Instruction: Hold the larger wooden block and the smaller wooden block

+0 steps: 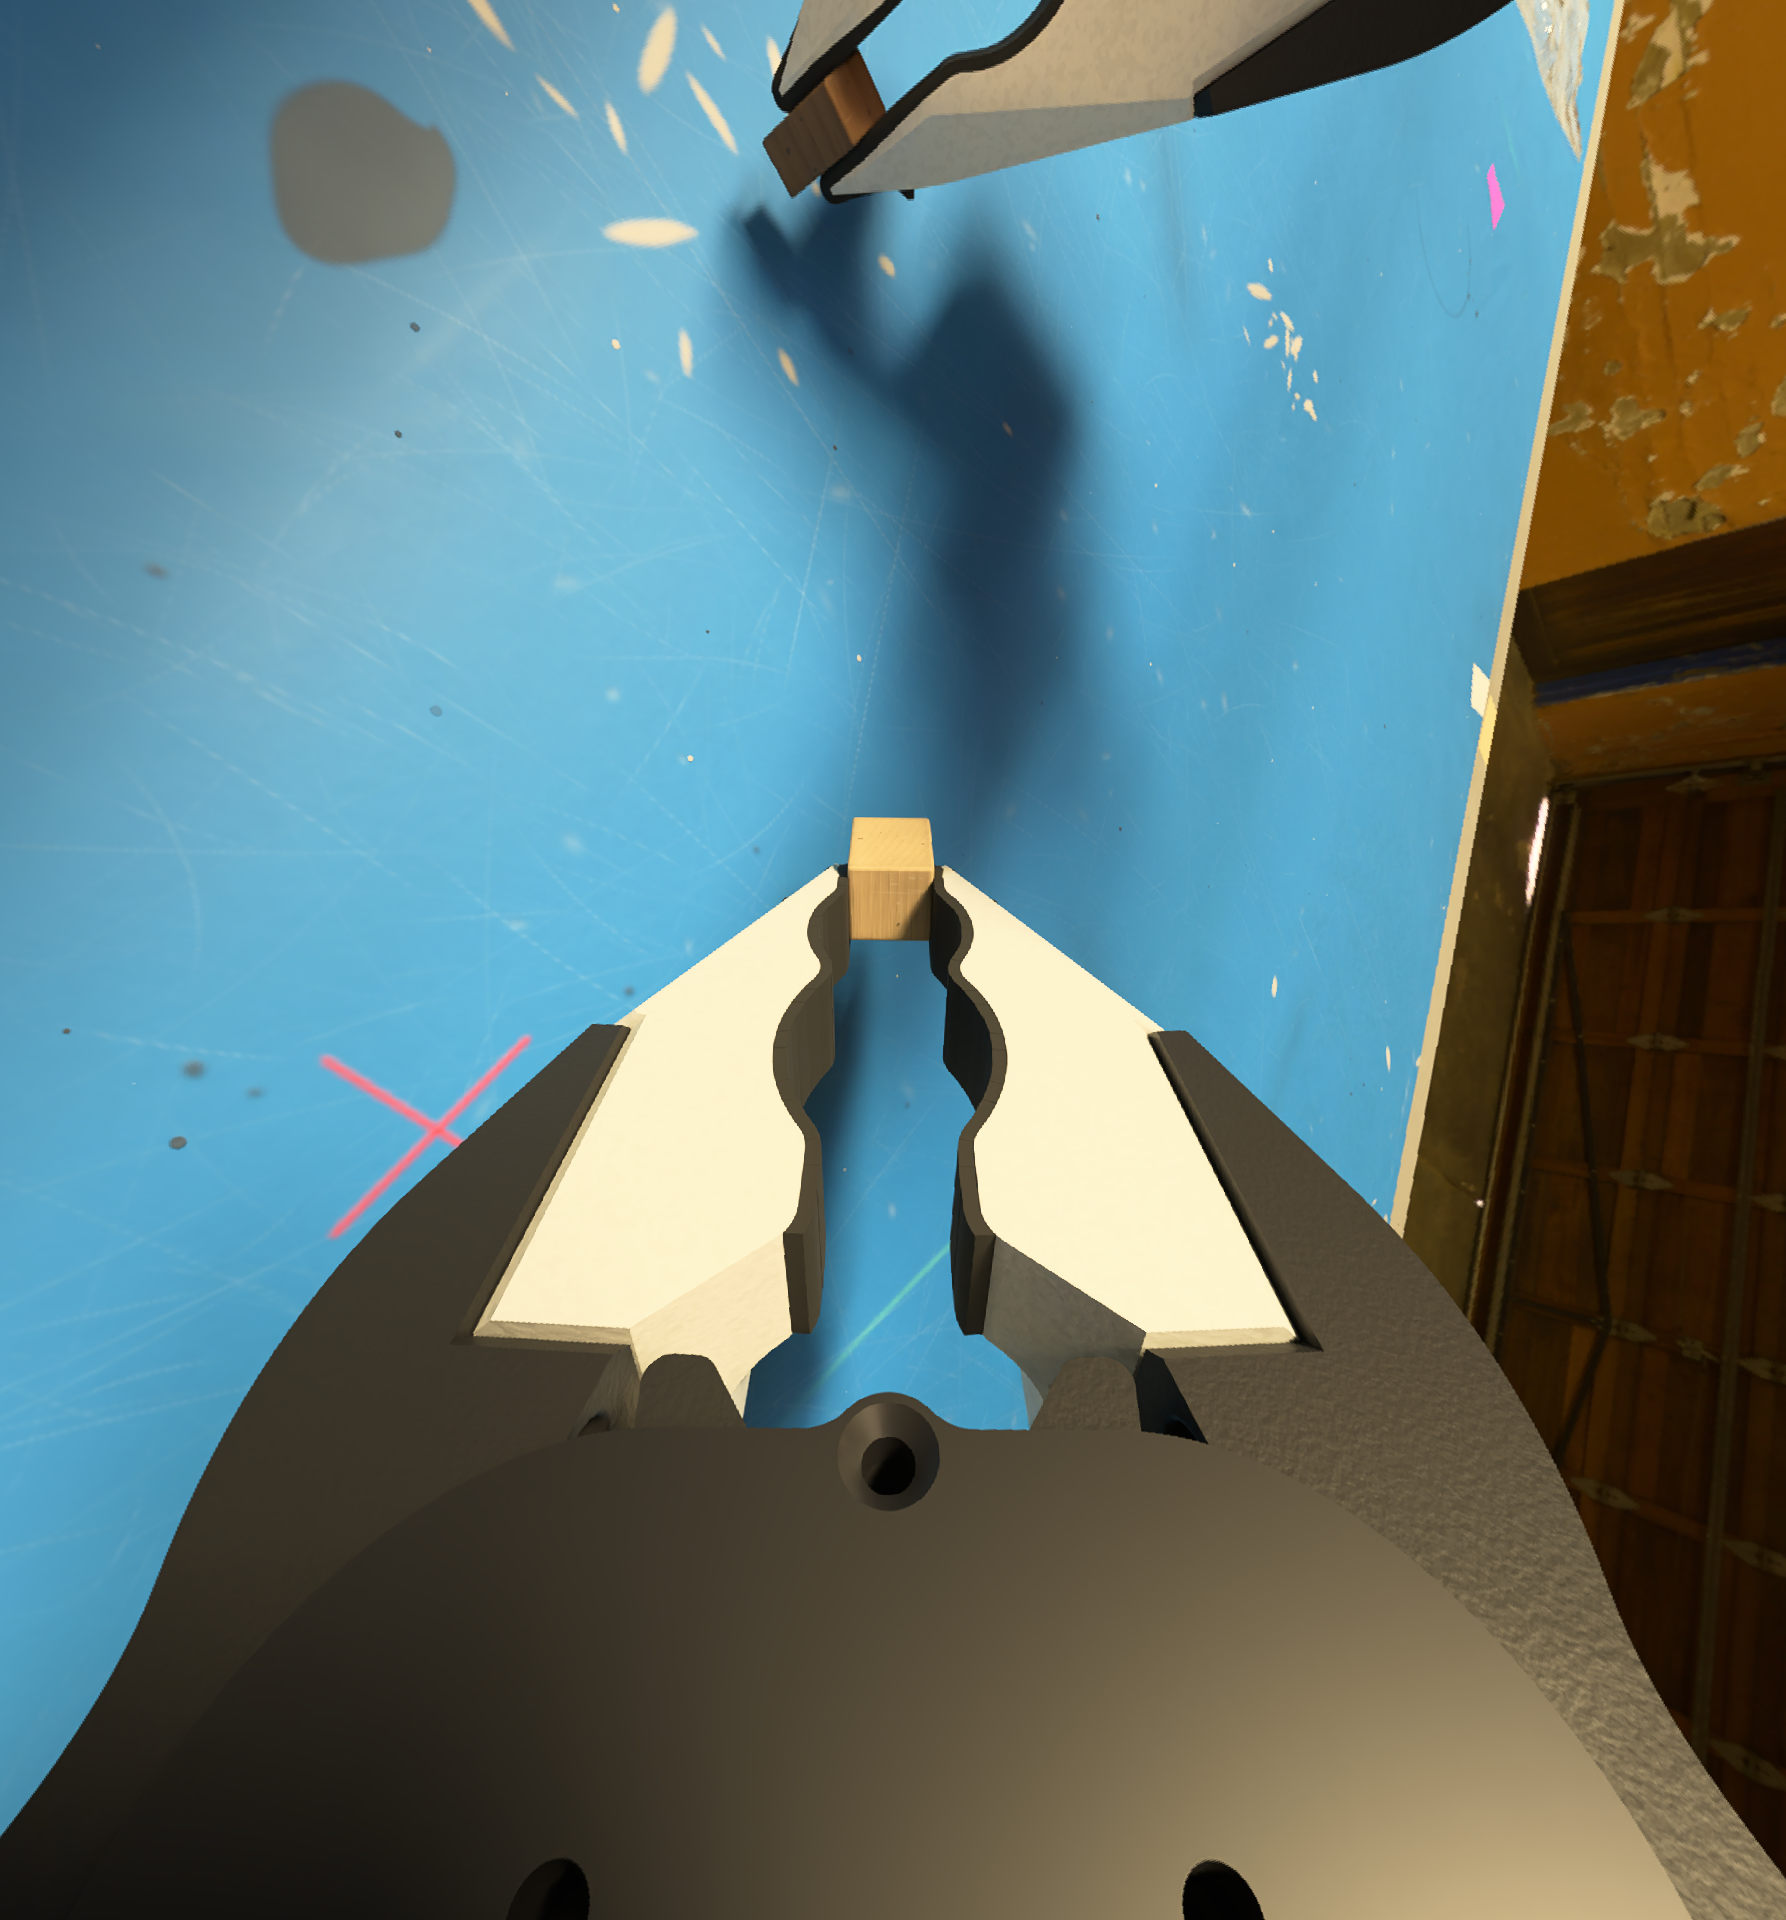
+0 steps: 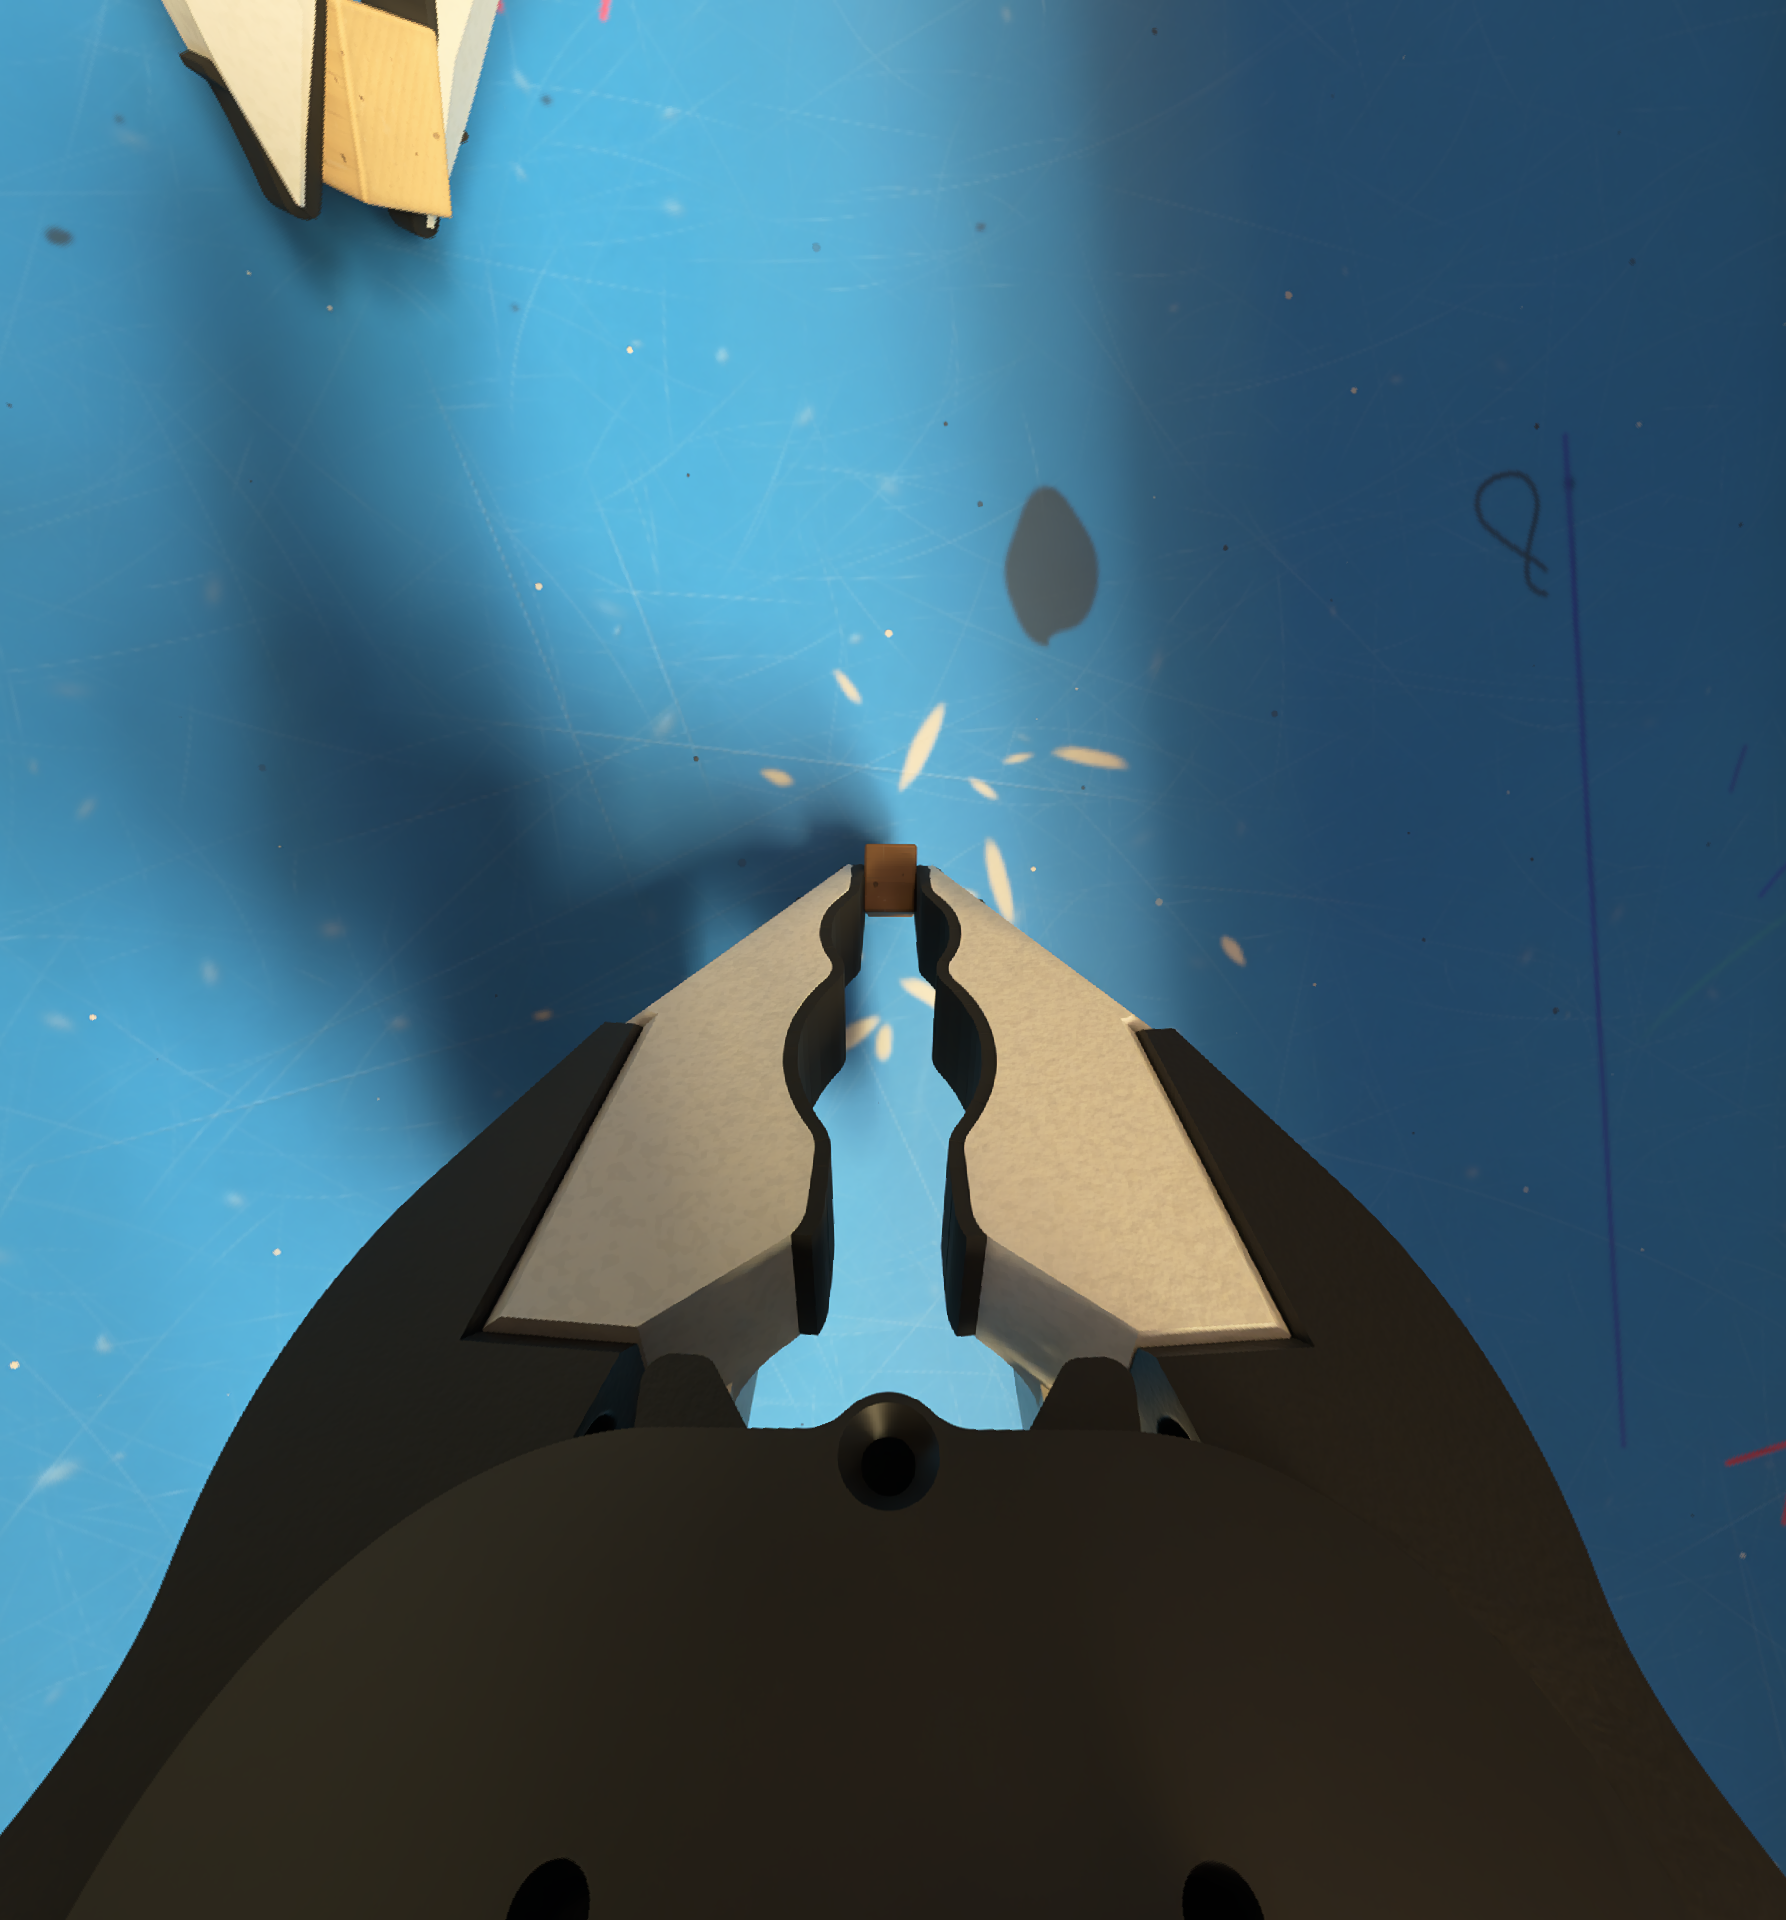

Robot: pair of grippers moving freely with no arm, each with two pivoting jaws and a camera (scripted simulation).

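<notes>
My left gripper (image 1: 890,891) is shut on the larger wooden block (image 1: 890,876), a pale cube pinched between its fingertips above the blue table. My right gripper (image 2: 890,883) is shut on the smaller wooden block (image 2: 889,878), a darker brown cube held at its fingertips. The right gripper also shows at the top of the left wrist view (image 1: 835,145) with the brown block (image 1: 821,130) in it. The left gripper shows at the top left of the right wrist view (image 2: 375,187) with the pale block (image 2: 385,114) in it. Both blocks are off the table.
The scratched blue table (image 1: 453,623) bears a grey blotch (image 1: 361,171), pale flecks and a pink cross (image 1: 432,1127). Its right edge (image 1: 1491,748) borders an orange peeling wall and dark wooden panels (image 1: 1699,1143). Pen marks (image 2: 1585,831) run along the table's right side.
</notes>
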